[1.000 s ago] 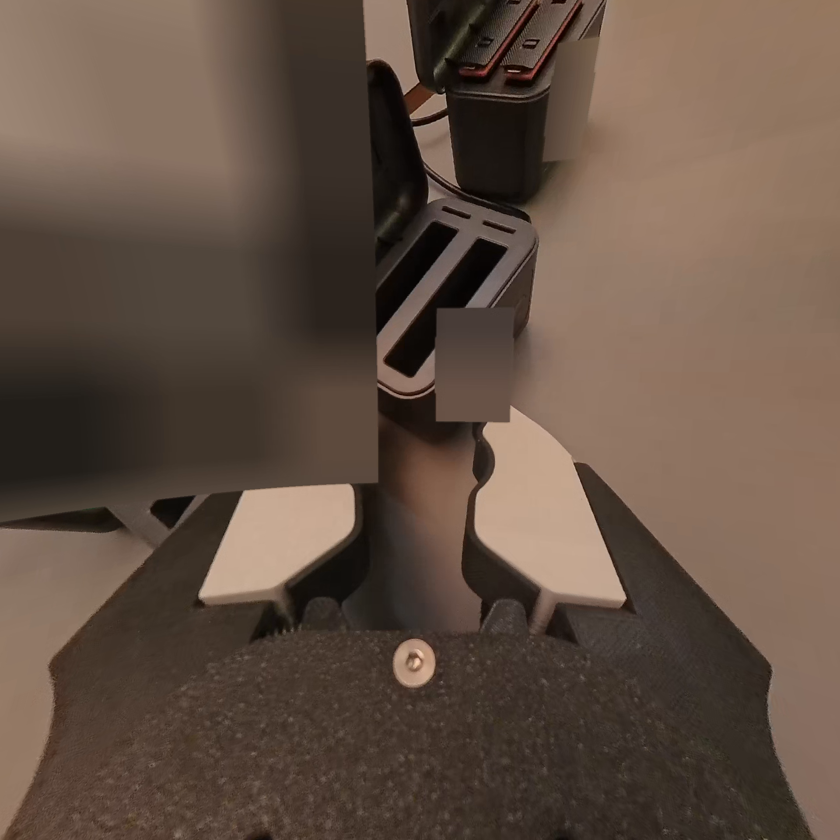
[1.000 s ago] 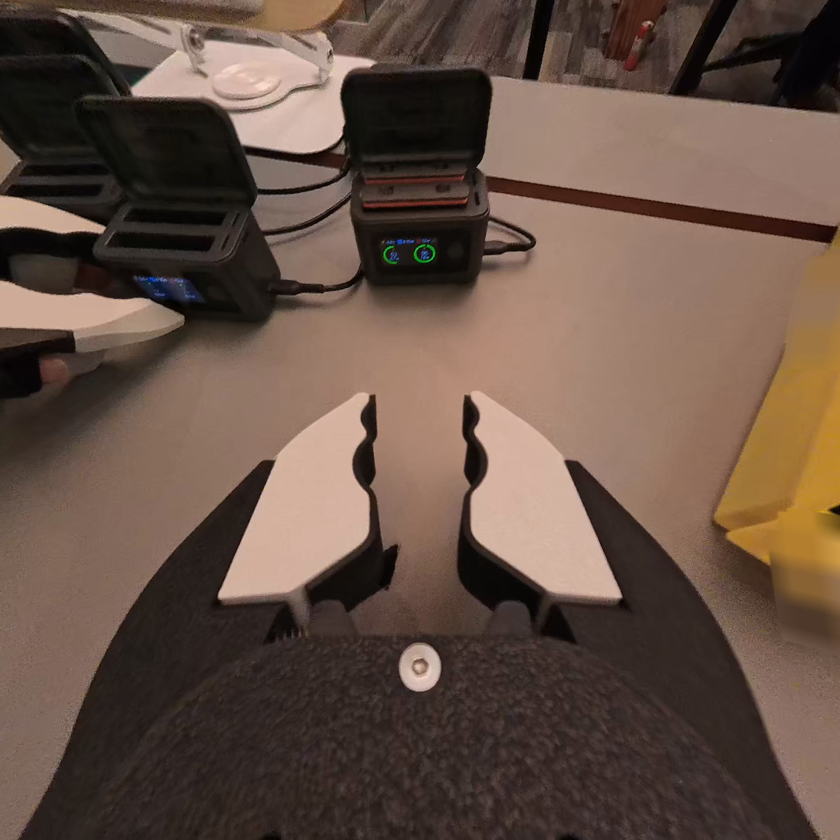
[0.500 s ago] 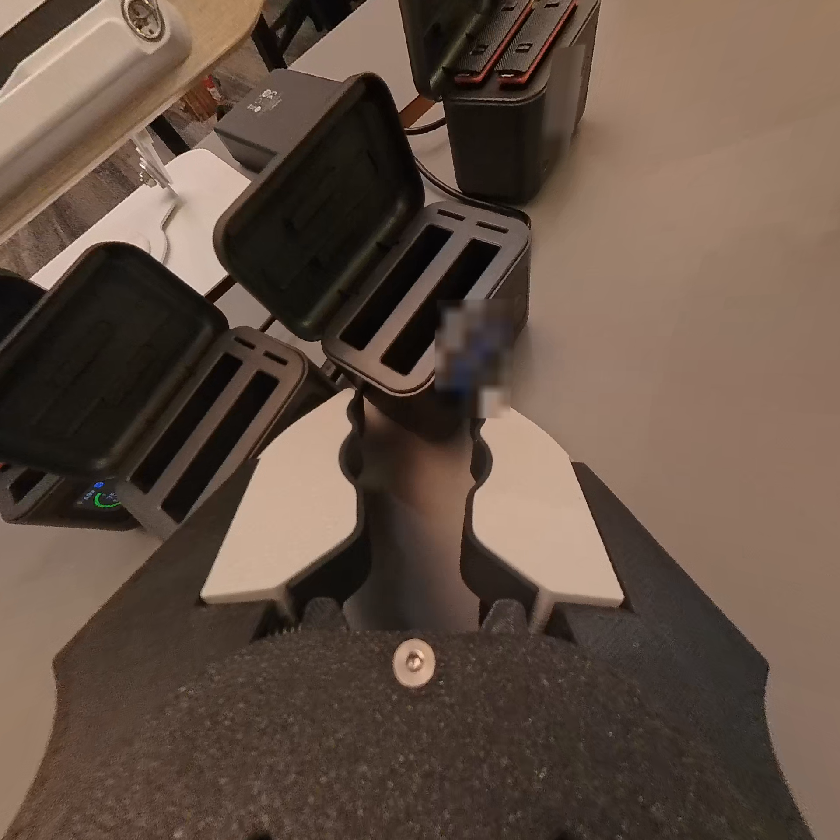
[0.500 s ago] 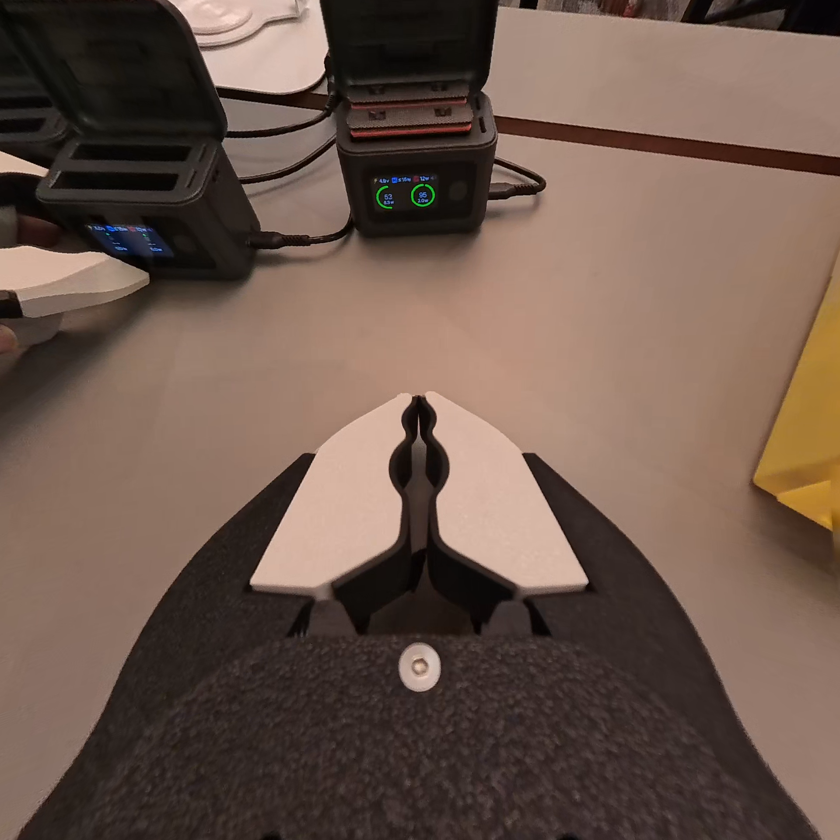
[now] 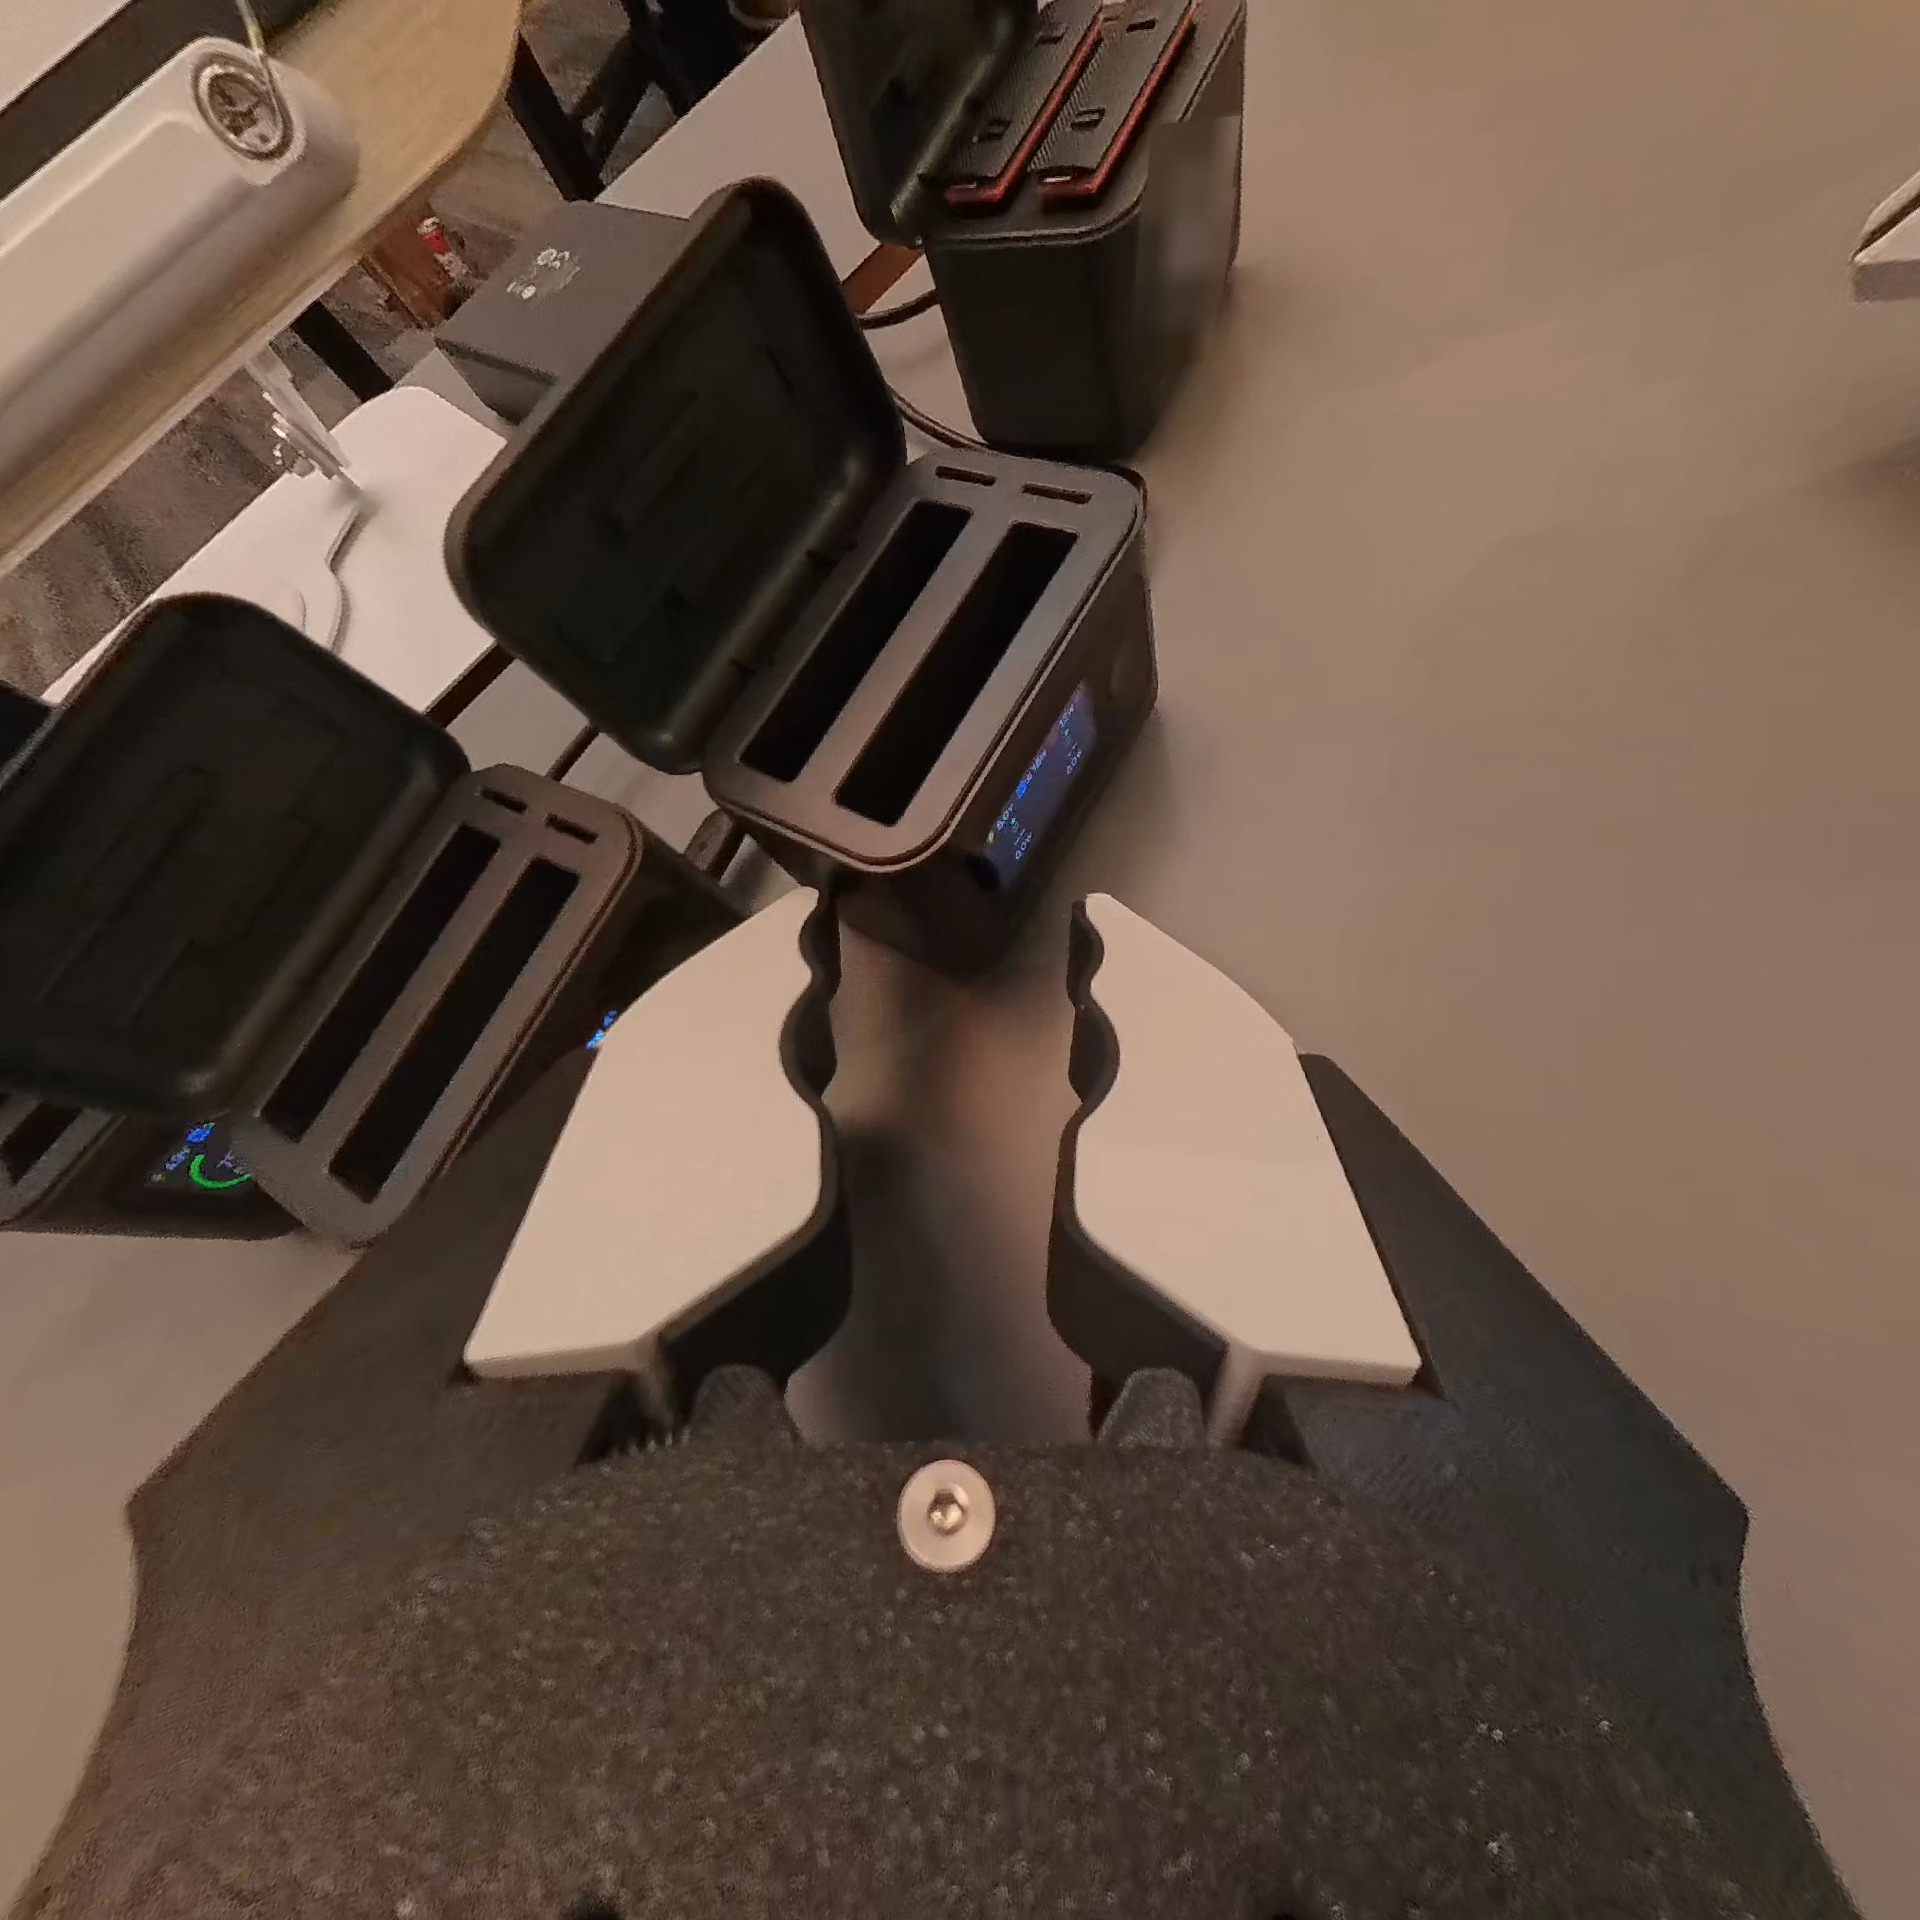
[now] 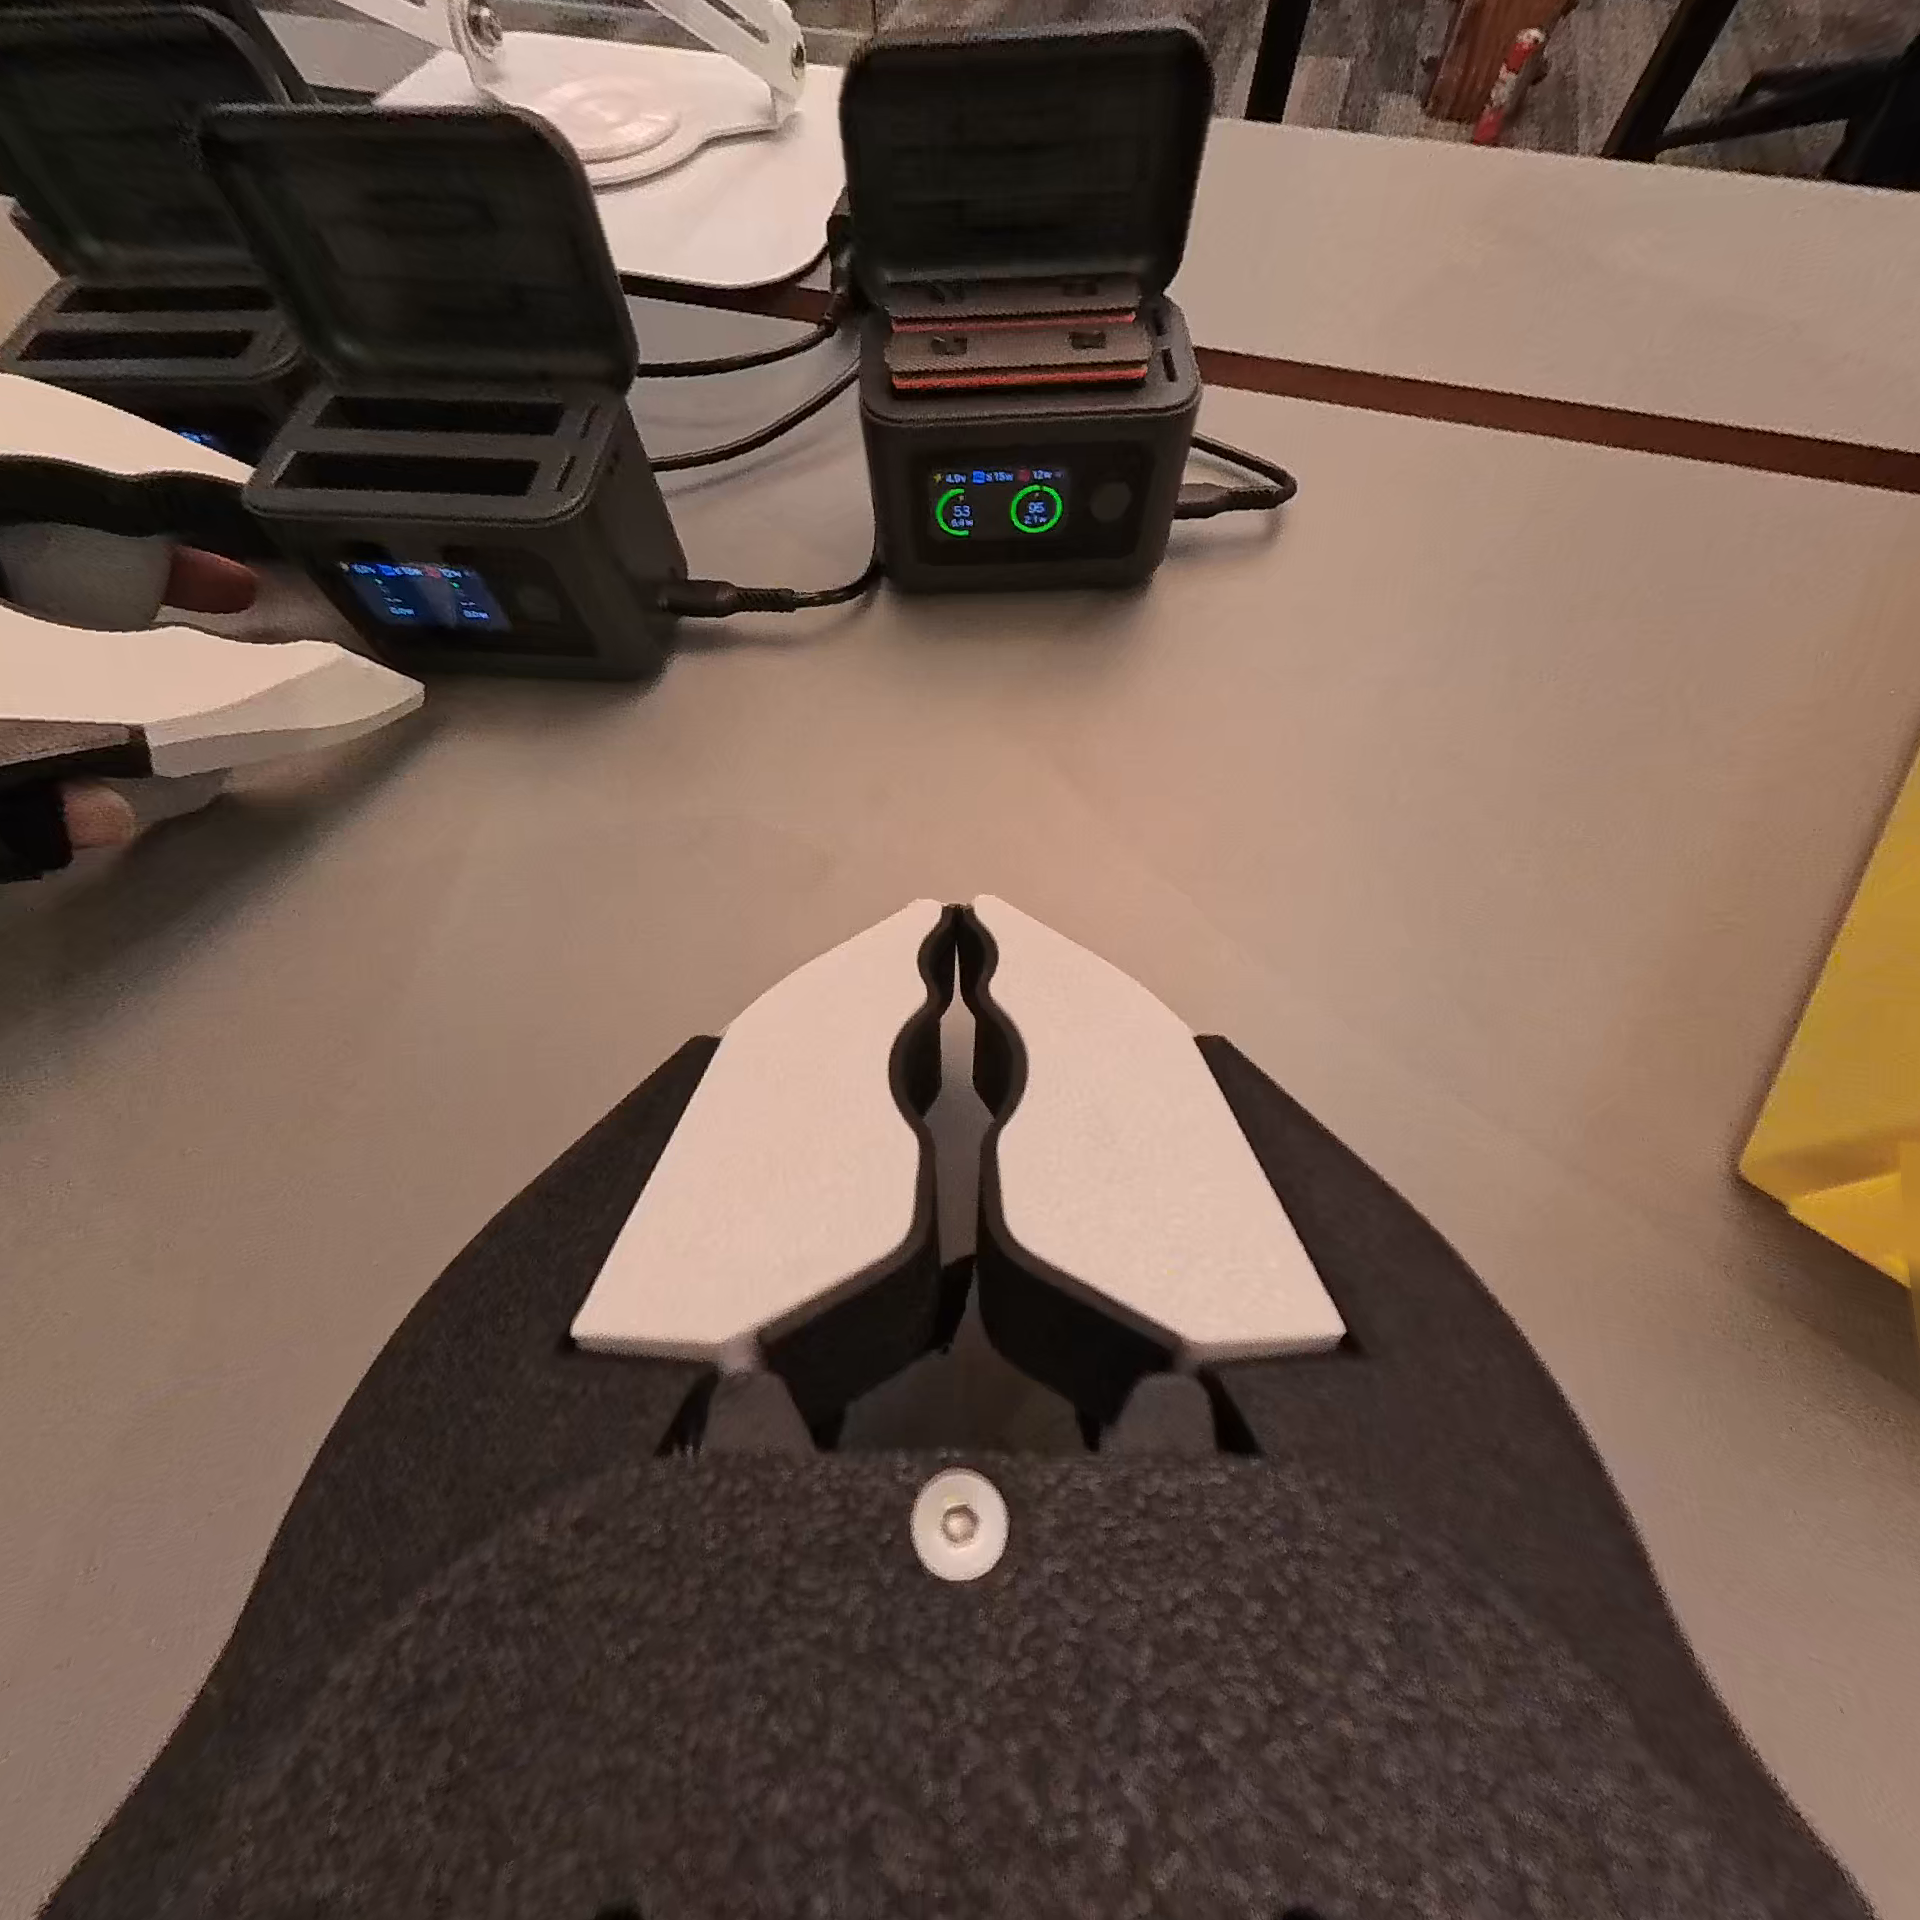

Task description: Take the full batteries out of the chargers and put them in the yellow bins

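Three black chargers stand open on the grey table. The right one [image 6: 1029,520] holds two red-edged batteries [image 6: 1018,348], and it also shows in the left wrist view [image 5: 1081,301] with its batteries [image 5: 1039,135]. The middle charger [image 5: 935,665] and the left charger [image 5: 436,987] have empty slots. My left gripper [image 5: 945,920] is open and empty, with its fingertips at the base of the middle charger [image 6: 468,540]. My right gripper [image 6: 956,909] is shut and empty over bare table, well short of the loaded charger. A yellow bin [image 6: 1860,1091] stands at the right edge.
Black cables [image 6: 769,597] run between and behind the chargers. A white stand on a white pad [image 6: 675,135] sits behind them. The left gripper [image 6: 208,696] and a hand's fingers show at the left of the right wrist view. The table's far edge has a brown strip [image 6: 1558,416]. The grippers' ends are close to 15 cm from one another. The left charger [image 5: 436,987] is about 6 cm from my left fingertips and 25 cm from my right. It is also in sight in the right wrist view [image 6: 172,329].
My right gripper has gone from open to shut, with nothing in it, and has drawn back a little from the loaded charger. My left gripper has stayed open at the middle charger.
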### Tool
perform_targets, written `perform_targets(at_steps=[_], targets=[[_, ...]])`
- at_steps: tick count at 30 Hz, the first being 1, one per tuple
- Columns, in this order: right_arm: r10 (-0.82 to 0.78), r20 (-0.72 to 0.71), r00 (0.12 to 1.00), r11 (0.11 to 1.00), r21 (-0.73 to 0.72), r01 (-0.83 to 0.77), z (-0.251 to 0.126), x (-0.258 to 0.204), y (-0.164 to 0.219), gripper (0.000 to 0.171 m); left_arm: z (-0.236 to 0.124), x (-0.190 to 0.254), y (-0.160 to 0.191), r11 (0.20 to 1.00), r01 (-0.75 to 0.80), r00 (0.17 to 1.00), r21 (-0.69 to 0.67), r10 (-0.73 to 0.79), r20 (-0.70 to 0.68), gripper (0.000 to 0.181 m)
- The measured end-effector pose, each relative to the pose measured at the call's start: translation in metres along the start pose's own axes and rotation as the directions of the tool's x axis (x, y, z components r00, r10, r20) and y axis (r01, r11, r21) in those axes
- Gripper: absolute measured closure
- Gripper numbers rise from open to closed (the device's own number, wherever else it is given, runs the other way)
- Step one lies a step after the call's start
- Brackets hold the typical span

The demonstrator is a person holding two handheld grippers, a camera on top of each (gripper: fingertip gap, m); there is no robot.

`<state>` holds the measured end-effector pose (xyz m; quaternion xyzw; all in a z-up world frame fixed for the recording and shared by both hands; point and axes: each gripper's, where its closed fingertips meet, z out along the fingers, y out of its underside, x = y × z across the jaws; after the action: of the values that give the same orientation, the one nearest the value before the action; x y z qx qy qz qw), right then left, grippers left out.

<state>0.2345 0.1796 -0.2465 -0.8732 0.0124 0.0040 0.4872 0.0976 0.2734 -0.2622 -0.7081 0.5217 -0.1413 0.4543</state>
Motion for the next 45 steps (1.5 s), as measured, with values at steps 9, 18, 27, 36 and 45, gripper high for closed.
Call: perform_targets(at_steps=[9,18,27,36,45], targets=[[-0.025,0.016,1.0,0.998,0.058,0.024,-0.008,-0.002,-0.011,0.171,-0.04,-0.033,-0.012,0.998,-0.007,0.997,0.063,0.002,0.082,0.143],[-0.062,0.045,0.997,0.995,0.078,0.058,-0.008,-0.01,-0.014,0.17,-0.044,-0.079,0.041,0.95,0.309,0.951,-0.043,-0.308,0.023,0.129],[-0.093,0.038,0.995,0.993,0.078,0.089,-0.007,-0.012,-0.013,0.17,-0.019,-0.071,0.03,0.971,0.228,0.973,-0.064,-0.227,0.033,0.14],[-0.136,0.033,0.99,0.978,0.166,0.128,-0.016,-0.017,-0.027,0.17,-0.052,-0.089,0.006,0.972,0.224,0.971,0.072,-0.229,0.069,0.139],[-0.211,0.019,0.977,0.928,0.317,0.195,-0.039,-0.036,-0.054,0.171,-0.226,-0.152,-0.041,0.878,0.121,0.91,0.463,-0.284,0.301,0.158]])
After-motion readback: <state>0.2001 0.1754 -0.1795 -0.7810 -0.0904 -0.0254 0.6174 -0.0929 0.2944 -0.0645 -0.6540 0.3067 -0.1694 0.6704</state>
